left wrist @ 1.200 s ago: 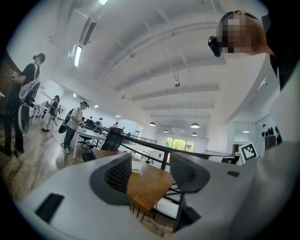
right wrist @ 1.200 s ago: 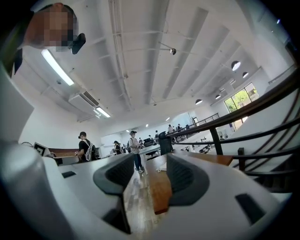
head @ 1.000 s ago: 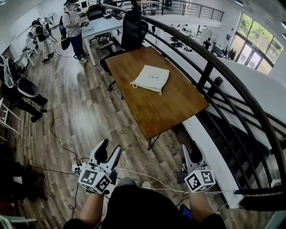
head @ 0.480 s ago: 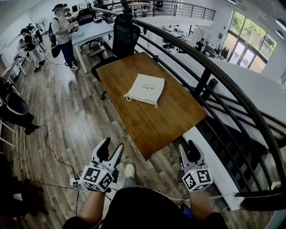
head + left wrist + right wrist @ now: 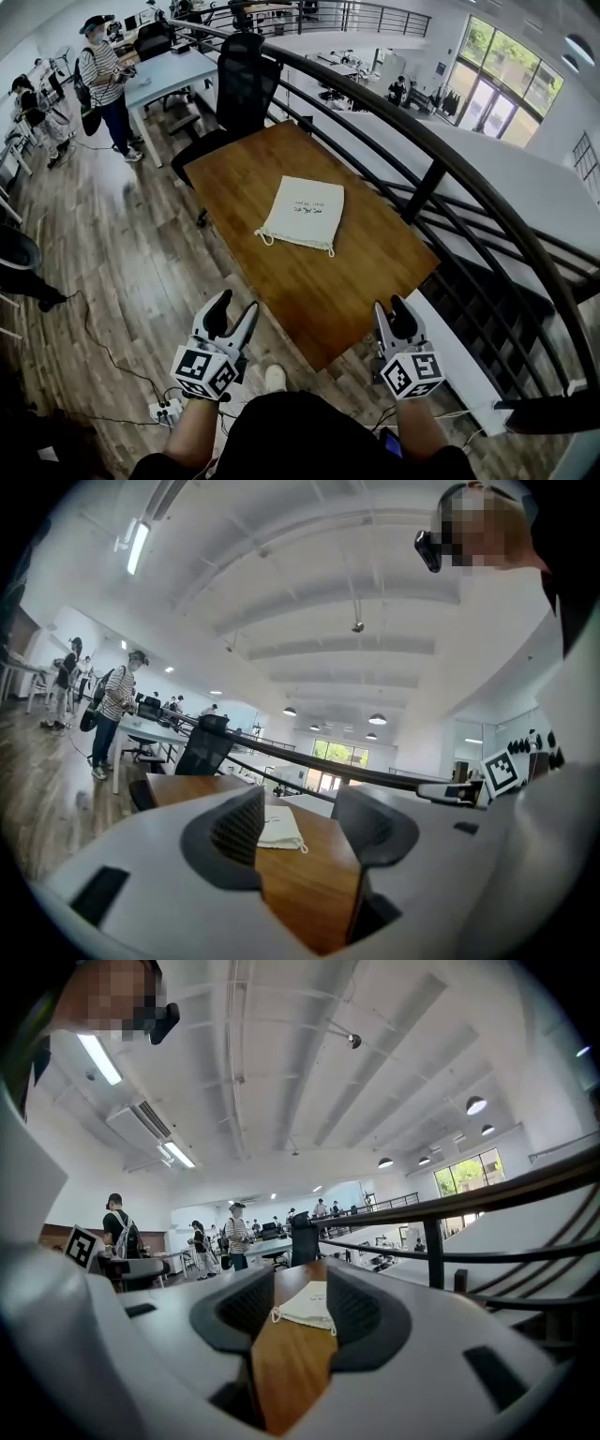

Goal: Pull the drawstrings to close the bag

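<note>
Both the left claw (image 5: 236,305) and the right claw (image 5: 391,305) have drawn closer to the wooden counter (image 5: 323,286) than a second ago, and now flank its near corner. A white drawstring bag (image 5: 305,214) lies flat in the counter's middle, well apart from both. The left claw's jaws stand wide and empty, while the right claw's, also empty, have just been closing partway.

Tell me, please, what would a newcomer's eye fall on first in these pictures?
First, the white drawstring bag lying flat in the middle of the wooden table. Next, the left gripper and the right gripper low in the head view, short of the table, both open and empty; the right one's jaws have just been closing a little. A black curved railing runs along the table's right side.
</note>
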A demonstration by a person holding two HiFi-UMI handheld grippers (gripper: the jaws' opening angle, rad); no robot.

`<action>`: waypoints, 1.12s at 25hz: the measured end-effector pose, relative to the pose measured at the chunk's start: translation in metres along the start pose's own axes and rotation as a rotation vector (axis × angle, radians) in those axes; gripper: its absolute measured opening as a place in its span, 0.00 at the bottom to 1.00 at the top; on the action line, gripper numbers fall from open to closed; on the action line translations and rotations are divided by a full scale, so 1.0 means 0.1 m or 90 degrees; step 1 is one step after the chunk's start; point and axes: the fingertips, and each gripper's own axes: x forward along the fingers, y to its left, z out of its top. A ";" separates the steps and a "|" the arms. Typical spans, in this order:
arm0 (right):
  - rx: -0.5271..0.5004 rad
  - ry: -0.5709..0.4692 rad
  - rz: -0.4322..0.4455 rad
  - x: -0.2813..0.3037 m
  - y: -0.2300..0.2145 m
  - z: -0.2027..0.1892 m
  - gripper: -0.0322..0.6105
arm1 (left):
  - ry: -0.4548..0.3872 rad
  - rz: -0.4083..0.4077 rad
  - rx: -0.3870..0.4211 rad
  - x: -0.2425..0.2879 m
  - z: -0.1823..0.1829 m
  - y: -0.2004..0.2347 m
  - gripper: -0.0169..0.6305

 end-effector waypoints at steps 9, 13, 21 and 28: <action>-0.014 0.063 -0.036 0.58 0.02 -0.35 0.29 | 0.036 -0.024 0.001 0.29 -0.08 0.46 0.41; -0.018 0.096 -0.044 0.70 0.00 -0.52 0.28 | 0.053 -0.034 -0.002 0.29 -0.17 0.46 0.40; -0.052 0.179 -0.025 1.37 0.13 -0.89 0.26 | 0.101 -0.027 -0.024 0.58 -0.40 0.84 0.39; -0.054 0.248 0.003 1.70 -0.10 -1.19 0.23 | 0.127 0.005 -0.037 0.74 -0.50 0.71 0.39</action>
